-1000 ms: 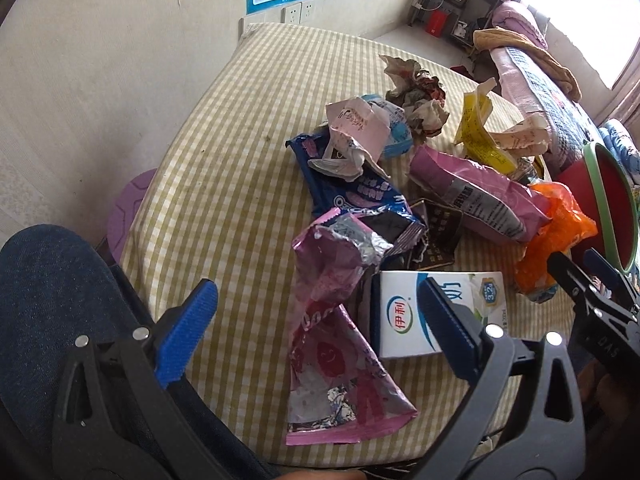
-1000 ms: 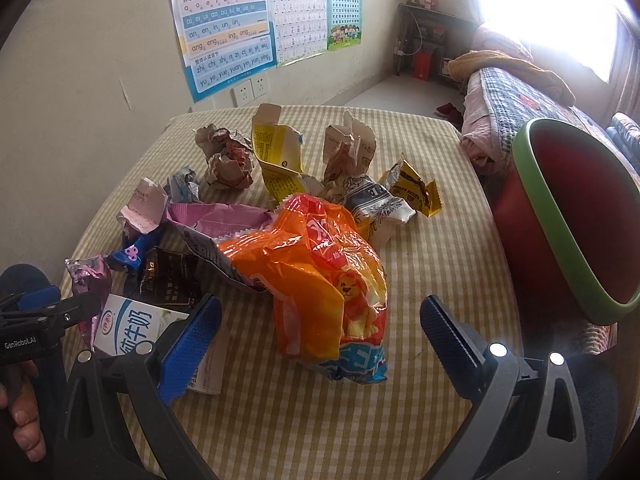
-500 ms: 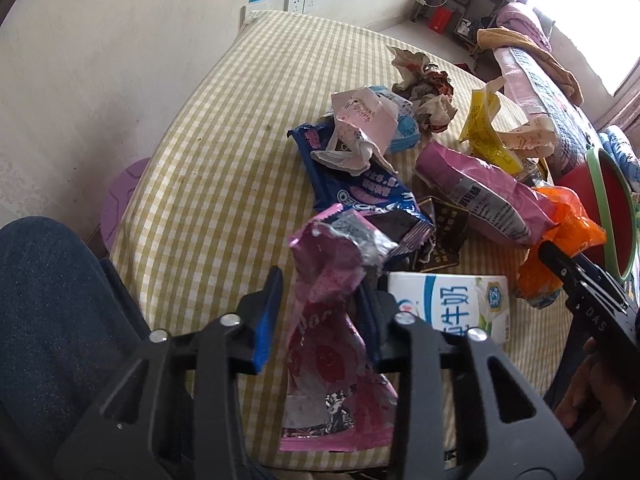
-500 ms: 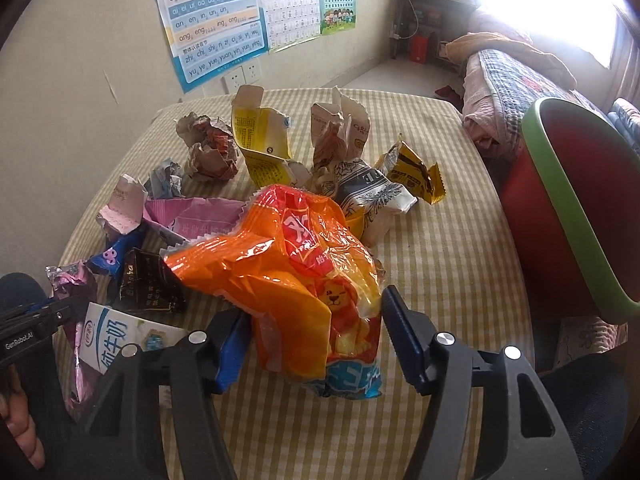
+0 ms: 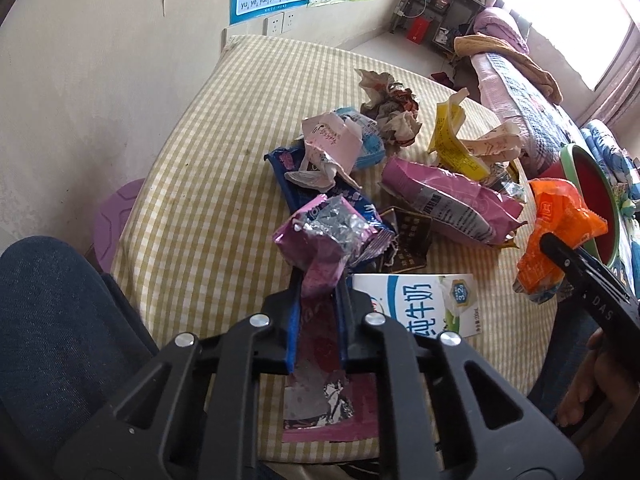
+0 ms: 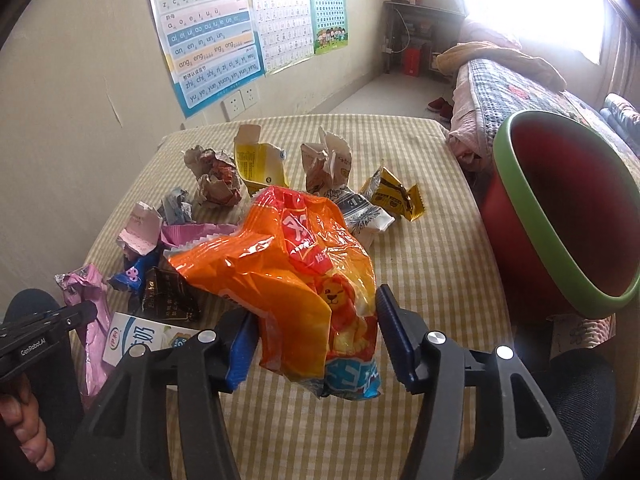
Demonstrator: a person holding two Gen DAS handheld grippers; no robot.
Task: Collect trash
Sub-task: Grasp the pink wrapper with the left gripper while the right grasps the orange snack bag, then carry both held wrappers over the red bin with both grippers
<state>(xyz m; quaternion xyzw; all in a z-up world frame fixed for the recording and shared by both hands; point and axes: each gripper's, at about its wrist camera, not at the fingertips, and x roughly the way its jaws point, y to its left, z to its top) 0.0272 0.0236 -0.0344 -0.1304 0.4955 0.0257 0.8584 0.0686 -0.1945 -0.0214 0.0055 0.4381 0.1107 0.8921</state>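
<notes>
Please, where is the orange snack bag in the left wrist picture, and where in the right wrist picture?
Left wrist: the orange snack bag is at the right edge, partly behind the right tool's black arm.
Right wrist: it fills the centre, between the right tool's blue pads.
Shared landmark: the white milk carton, lying near the bag.

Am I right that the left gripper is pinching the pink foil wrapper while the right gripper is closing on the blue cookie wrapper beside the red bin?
Not quite: the right gripper is closing on the orange snack bag, not a blue wrapper, as the right wrist view shows. The rest holds: the left gripper pinches the pink foil wrapper, and the red bin stands beside the table.
</notes>
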